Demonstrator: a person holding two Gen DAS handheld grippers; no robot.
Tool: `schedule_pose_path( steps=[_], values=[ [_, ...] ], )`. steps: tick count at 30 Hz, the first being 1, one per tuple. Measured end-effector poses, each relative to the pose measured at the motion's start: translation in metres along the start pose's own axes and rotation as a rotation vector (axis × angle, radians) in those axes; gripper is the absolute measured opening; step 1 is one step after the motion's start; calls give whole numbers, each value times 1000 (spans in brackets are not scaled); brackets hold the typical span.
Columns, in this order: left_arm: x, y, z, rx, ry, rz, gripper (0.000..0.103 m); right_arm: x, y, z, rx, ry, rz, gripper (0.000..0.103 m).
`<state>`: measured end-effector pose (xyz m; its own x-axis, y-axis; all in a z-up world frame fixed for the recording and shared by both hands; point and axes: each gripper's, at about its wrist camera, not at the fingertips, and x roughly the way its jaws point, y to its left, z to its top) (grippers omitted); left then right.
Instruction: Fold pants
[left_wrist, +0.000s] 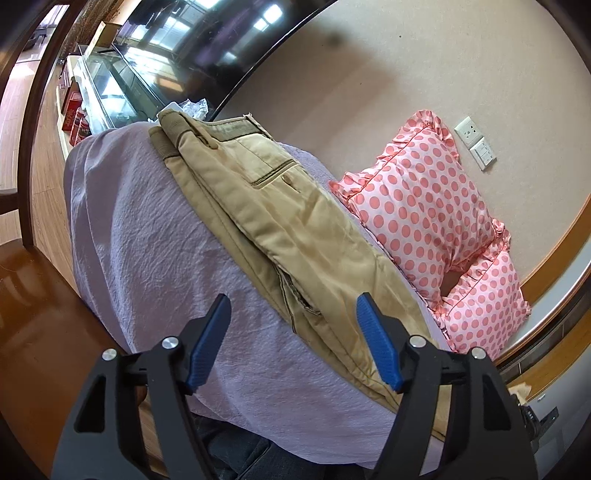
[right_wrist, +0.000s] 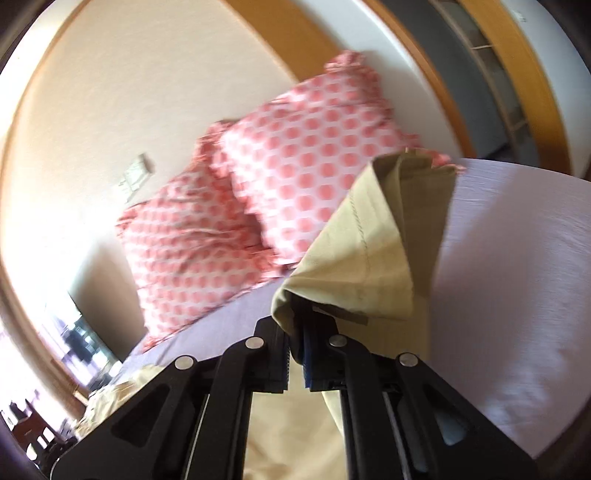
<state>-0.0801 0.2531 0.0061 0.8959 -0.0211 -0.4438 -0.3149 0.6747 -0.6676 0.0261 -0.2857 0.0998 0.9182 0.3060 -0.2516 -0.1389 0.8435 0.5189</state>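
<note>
The tan cotton pants (left_wrist: 295, 236) lie long on the soft purple bed sheet (left_wrist: 155, 258). The left gripper (left_wrist: 293, 343) is wide apart above them. The right gripper (right_wrist: 295, 354) pinches the pants' end, beside pink spotted pillows (right_wrist: 258, 192).

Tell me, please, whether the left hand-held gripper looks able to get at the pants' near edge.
Probably yes: the left hand-held gripper is open, and the pants lie uncovered on the lavender sheet right ahead, with nothing between.

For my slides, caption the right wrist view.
Right gripper shut on khaki pants above lavender bedsheet, polka-dot pillows behind.
</note>
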Motion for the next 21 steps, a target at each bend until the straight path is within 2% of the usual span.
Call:
schedule_pose_path(
  steps=[3, 5, 7, 9, 10, 11, 12, 15, 21],
  values=[
    [0, -3, -2, -13, -3, -30, 73, 49, 74, -31, -106, 153, 240, 6],
    [-2, -4, -3, -13, -10, -47, 76, 81, 115, -68, -176, 309, 356, 6],
    [-3, -4, -3, -6, -3, -65, 76, 107, 145, -109, -278, 483, 382, 8],
    [-1, -4, -2, 10, 13, -70, 78, 120, 159, -139, -354, 601, 340, 21],
    [0, -5, -2, 17, 17, -65, 79, 122, 161, -147, -364, 626, 324, 37],
    [2, -4, -2, 24, 20, -61, 79, 122, 160, -150, -362, 634, 320, 58],
    [3, -4, -1, 23, 20, -59, 79, 121, 158, -152, -355, 632, 326, 67],
    [9, -3, 4, 13, 13, -51, 79, 115, 153, -154, -357, 632, 338, 69],
    [19, 0, 29, 0, -13, 42, 79, 115, 152, -155, -295, 622, 365, 70]
  ],
)
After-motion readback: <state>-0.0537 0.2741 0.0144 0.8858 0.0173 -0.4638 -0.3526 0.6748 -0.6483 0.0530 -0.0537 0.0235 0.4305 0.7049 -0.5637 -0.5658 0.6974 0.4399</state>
